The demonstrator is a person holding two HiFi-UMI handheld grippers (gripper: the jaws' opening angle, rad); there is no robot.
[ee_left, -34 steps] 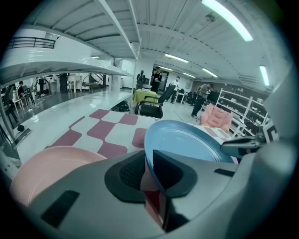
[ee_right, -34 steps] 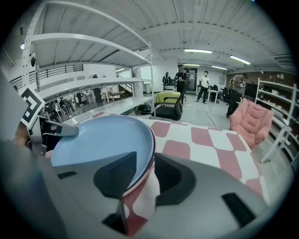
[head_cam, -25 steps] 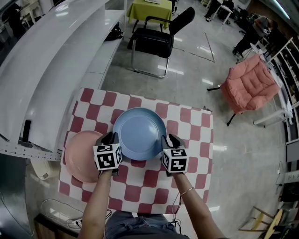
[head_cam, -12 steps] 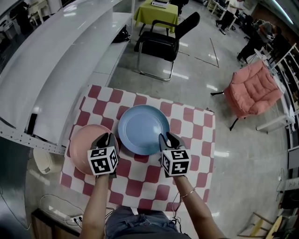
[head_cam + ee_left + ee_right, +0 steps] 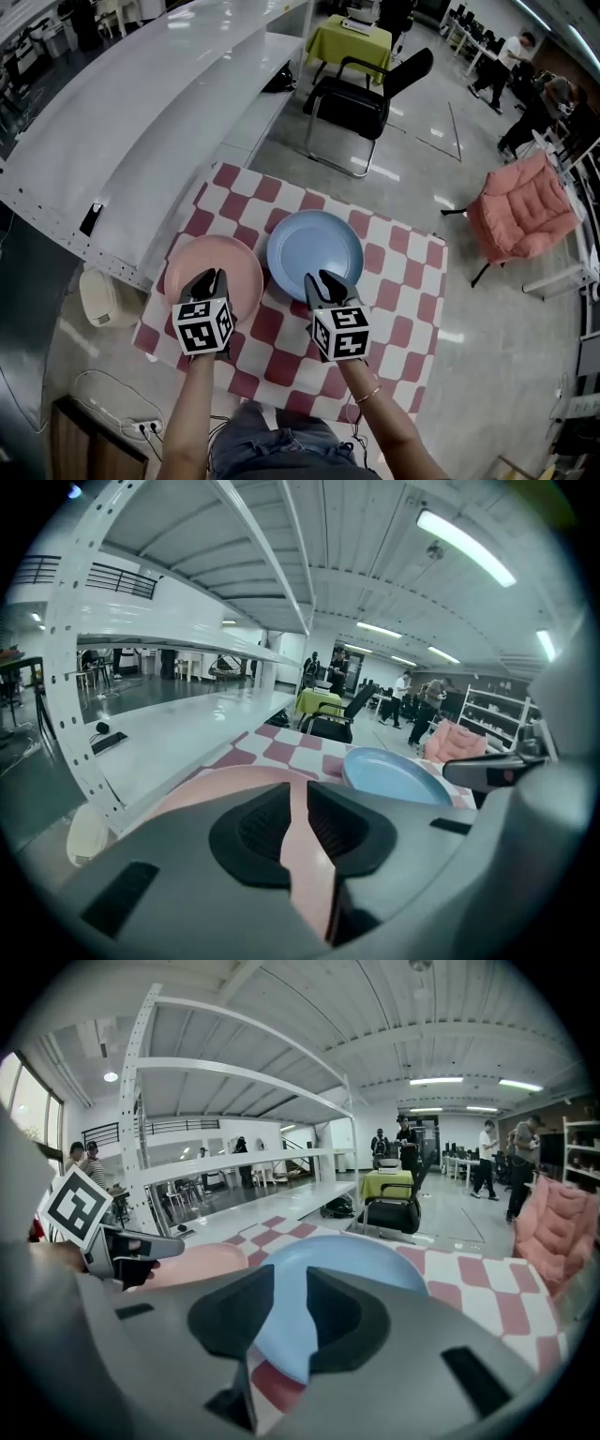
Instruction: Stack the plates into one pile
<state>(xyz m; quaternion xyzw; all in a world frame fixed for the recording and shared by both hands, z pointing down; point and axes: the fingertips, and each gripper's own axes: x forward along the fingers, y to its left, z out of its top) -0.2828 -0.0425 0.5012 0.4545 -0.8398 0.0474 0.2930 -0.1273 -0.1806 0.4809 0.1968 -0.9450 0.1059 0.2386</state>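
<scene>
Pink plate (image 5: 212, 253) and blue plate (image 5: 315, 248) lie flat, face up, side by side. Left gripper (image 5: 208, 277) jaws: narrow, just closing, empty. Right gripper (image 5: 323, 279) jaws: wide, empty.

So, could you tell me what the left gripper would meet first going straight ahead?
Probably the pink plate, just below the left gripper, though depth is unclear. Its fingers have just been closing, nothing between them.
</scene>
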